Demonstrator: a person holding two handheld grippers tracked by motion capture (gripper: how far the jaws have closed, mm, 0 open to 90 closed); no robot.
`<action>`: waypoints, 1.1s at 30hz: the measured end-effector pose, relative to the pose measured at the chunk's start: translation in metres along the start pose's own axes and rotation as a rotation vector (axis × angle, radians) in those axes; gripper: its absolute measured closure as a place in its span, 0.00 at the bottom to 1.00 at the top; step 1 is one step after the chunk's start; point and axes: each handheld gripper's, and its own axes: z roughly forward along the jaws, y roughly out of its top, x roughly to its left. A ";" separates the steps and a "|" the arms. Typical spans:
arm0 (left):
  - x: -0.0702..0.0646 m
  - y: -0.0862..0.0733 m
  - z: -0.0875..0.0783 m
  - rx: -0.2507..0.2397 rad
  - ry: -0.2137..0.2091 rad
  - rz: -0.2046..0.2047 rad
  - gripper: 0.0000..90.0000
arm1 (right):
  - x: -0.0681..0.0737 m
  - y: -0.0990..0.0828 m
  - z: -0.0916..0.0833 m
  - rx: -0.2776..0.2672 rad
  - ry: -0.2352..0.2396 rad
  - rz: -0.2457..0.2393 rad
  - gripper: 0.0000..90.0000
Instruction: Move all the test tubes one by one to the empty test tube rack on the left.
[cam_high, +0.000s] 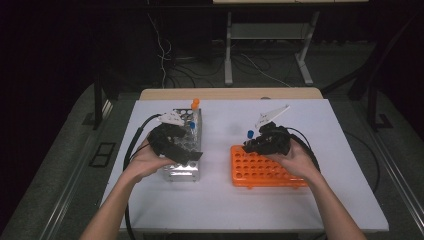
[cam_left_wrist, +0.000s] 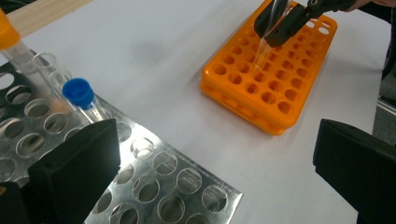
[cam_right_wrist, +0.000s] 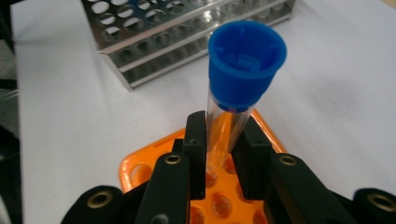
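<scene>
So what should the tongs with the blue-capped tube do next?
Probably lower it straight down. The right tongs are shut on the blue-capped tube, whose bottom end hangs just above a hole of the orange rack, not yet seated.

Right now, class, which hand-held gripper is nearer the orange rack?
Right. The right hand-held gripper is above the orange rack, gripping a tube; the left hand-held gripper is over the metal rack.

White desk (cam_high: 220, 200) with a wooden strip along its far edge. Resting on it: a metal tube rack (cam_high: 186, 172) toward the left edge, an orange tube rack (cam_high: 260, 172) right of centre, well apart.
</scene>
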 end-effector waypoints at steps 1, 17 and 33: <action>-0.001 0.002 0.000 0.001 0.000 0.004 0.00 | 0.001 0.002 -0.001 0.002 0.009 -0.002 0.84; -0.011 0.027 0.000 0.019 -0.033 0.071 0.02 | 0.023 0.027 -0.007 0.024 0.070 -0.068 0.84; -0.020 0.050 -0.001 0.062 -0.077 0.147 0.12 | 0.038 0.044 0.006 0.062 0.116 -0.124 0.84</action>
